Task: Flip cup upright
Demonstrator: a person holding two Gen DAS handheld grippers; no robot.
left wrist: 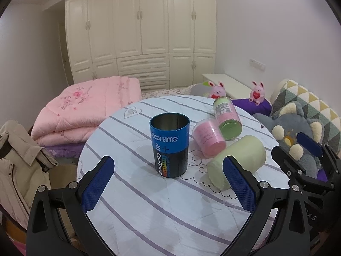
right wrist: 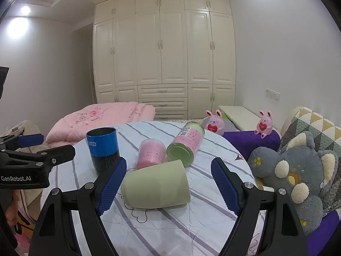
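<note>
The round table (left wrist: 149, 213) had a striped cloth. The blue cup (left wrist: 169, 145) stood up on it. The green cup (right wrist: 156, 184) lay sideways. Left gripper (left wrist: 168, 183) and right gripper (right wrist: 168, 185) were both spread wide, holding nothing.

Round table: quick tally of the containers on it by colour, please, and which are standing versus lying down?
Blue and black, standing: 1, the blue cup
Pale green, lying: 1, the green cup
Pink, lying: 1, the pink container
Pink and green, lying: 1, the labelled canister
Total: 4 on the round table
</note>
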